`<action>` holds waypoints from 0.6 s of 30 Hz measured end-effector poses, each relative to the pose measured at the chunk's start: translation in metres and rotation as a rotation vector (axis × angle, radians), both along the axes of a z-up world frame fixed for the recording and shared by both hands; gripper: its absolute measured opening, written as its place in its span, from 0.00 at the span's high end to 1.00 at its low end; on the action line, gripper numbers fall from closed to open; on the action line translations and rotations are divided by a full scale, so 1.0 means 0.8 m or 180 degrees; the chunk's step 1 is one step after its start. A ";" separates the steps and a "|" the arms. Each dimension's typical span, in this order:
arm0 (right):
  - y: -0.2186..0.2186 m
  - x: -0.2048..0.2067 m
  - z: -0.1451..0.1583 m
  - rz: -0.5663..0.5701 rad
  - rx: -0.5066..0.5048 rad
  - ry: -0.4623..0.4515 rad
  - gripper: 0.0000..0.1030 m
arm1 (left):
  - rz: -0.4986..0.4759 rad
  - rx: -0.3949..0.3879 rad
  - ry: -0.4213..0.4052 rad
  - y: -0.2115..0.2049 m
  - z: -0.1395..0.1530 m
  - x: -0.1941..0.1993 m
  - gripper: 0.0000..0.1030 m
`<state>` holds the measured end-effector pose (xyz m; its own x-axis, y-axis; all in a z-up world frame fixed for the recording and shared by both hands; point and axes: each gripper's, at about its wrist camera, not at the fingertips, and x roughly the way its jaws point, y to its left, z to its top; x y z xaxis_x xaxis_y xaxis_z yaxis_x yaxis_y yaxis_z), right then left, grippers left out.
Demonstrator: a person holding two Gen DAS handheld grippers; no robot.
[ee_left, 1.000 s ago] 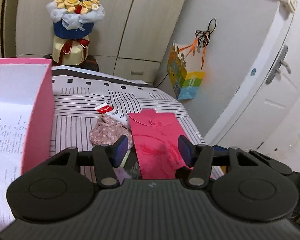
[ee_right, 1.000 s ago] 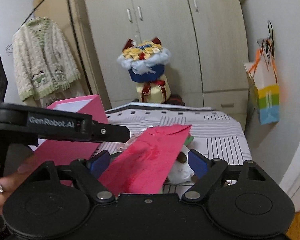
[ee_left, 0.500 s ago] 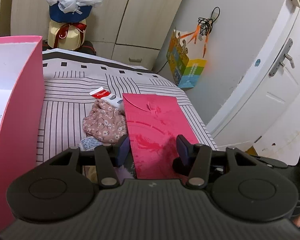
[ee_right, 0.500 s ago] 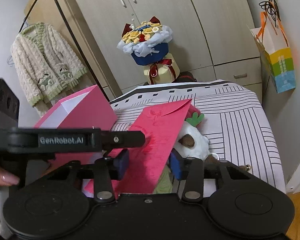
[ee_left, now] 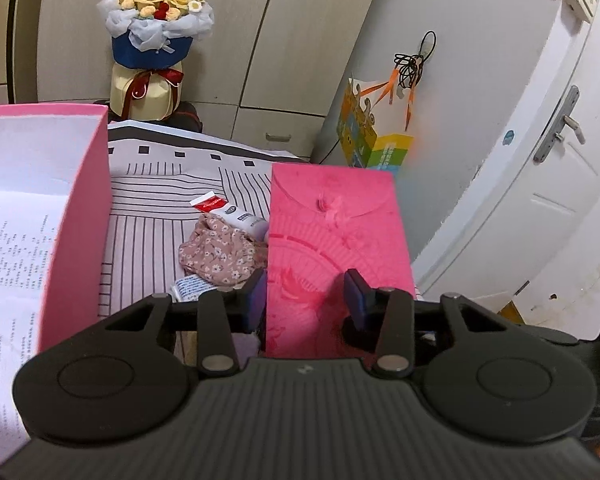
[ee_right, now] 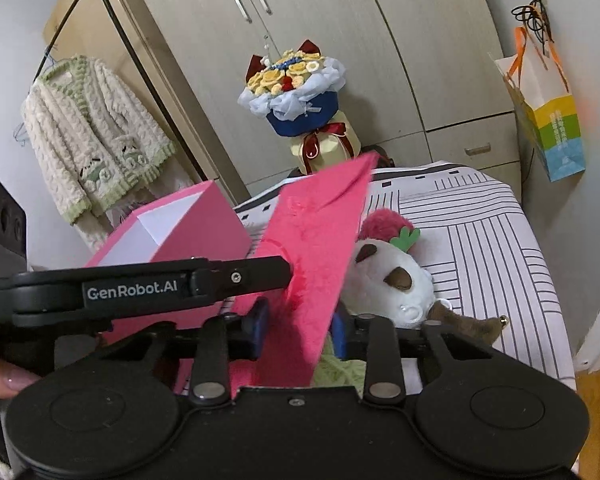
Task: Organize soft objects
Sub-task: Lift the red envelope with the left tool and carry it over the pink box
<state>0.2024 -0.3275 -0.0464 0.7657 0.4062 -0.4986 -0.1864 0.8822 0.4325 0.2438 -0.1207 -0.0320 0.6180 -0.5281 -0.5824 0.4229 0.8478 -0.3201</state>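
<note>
Between the closing jaws of the right gripper (ee_right: 298,326) stands the near end of a pink envelope (ee_right: 316,248), held tilted above the bed; whether both pads already press on it I cannot tell. The left gripper (ee_left: 305,295) is also closing, with the same envelope (ee_left: 332,236) rising between its jaws; one finger (ee_right: 256,274) reaches the envelope's face, yet a firm grip cannot be confirmed. Just left of the envelope, on the striped bedsheet (ee_left: 148,216), lie a floral cloth (ee_left: 220,252) and a small tube (ee_left: 230,214) touching it. Right of the envelope rests a panda plush (ee_right: 392,280) with a pink fuzzy top. Farther left of the envelope stands an open pink box (ee_left: 80,216). Behind the envelope, against the wardrobe (ee_right: 340,40), sits a bouquet (ee_right: 300,96).
</note>
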 end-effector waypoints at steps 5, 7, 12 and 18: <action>-0.001 -0.017 0.012 0.0028 0.0125 0.0024 0.83 | -0.0029 -0.0067 0.0182 0.008 0.003 -0.009 0.61; 0.002 -0.024 0.016 0.0037 0.0117 0.0046 0.84 | -0.0026 -0.0104 0.0213 0.013 0.005 -0.016 0.62; 0.014 -0.044 0.029 0.0131 0.0005 0.0045 0.84 | -0.0020 -0.0131 0.0196 0.026 0.014 -0.040 0.62; 0.035 -0.063 0.042 0.0300 -0.0188 0.0197 0.91 | -0.0179 -0.0223 0.0345 0.048 0.017 -0.065 0.71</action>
<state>0.1517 -0.2997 -0.0129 0.6926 0.4435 -0.5689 -0.2444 0.8863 0.3934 0.1920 -0.0824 -0.0181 0.5216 -0.6018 -0.6047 0.4288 0.7977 -0.4241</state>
